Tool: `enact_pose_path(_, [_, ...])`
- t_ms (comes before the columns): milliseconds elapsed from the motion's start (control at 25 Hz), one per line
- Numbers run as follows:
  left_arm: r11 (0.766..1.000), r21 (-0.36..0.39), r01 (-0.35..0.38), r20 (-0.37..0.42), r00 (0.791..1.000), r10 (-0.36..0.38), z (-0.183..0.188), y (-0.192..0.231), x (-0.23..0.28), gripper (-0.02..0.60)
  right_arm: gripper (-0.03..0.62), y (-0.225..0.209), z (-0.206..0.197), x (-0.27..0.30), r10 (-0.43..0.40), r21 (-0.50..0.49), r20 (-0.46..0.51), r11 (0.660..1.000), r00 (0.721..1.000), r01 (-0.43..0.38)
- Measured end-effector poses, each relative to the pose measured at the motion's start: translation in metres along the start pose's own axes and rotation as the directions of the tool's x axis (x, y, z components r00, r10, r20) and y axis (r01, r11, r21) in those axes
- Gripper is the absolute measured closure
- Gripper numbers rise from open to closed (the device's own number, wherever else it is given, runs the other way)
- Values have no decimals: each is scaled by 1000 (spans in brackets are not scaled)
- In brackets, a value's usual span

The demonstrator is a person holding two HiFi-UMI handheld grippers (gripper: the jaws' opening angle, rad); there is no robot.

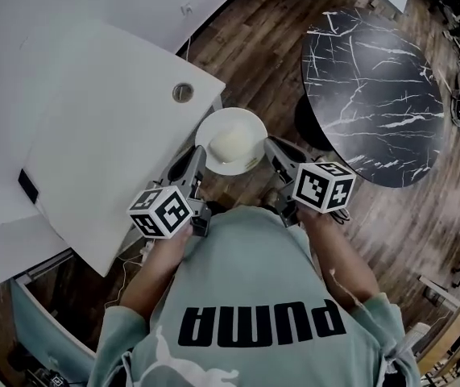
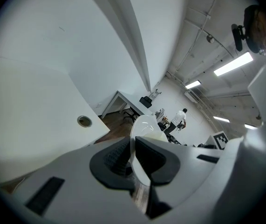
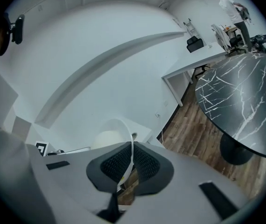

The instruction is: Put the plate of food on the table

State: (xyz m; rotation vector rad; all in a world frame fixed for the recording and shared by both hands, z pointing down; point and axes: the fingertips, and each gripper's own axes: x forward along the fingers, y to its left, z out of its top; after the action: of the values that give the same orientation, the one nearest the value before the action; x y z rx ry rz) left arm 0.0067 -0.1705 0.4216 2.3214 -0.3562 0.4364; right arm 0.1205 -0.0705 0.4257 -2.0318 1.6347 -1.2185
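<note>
Plate [image 1: 250, 124] of food [image 1: 232, 145] is held level in the air over the wooden floor [image 1: 270, 51], set down on nothing yet. A pale rounded mound is seen at its middle; what kind of food it is cannot be told.

The plate is gripped from two opposite sides. The left claw [image 2: 133, 157] is closed on the rim at the plate's left and the right claw [image 3: 132, 164] on the rim at its right. In each gripper view the thin white edge is seen pinched between the dark ribbed pads, which are parted by no more than the rim's thickness. This two-sided hold is judged to be used so that the plate is kept flat and the mound is not tipped off.

Just left of the plate a white surface [image 1: 109, 160] with a round cable hole [image 1: 183, 93] is seen; to the right of the plate, a little further off, a round dark marbled surface [image 1: 375, 95] is seen. Which of the two is meant cannot be settled from here.

The underside of the plate is hidden in every view, and the hands are covered by the marker cubes [image 1: 161, 210]. The white surface is cut off at the picture's left edge.
</note>
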Motion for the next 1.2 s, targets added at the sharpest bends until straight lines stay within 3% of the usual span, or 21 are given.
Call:
enact_pose_path(480, [995, 90, 40, -45, 998, -36, -37, -97, 55, 543, 574, -79, 24, -83, -8, 68, 90, 998, 996, 2])
enact_pose_path(1200, [960, 199, 195, -199, 968, -156, -107, -222, 133, 545, 574, -186, 34, -211, -153, 203, 256, 974, 954, 102])
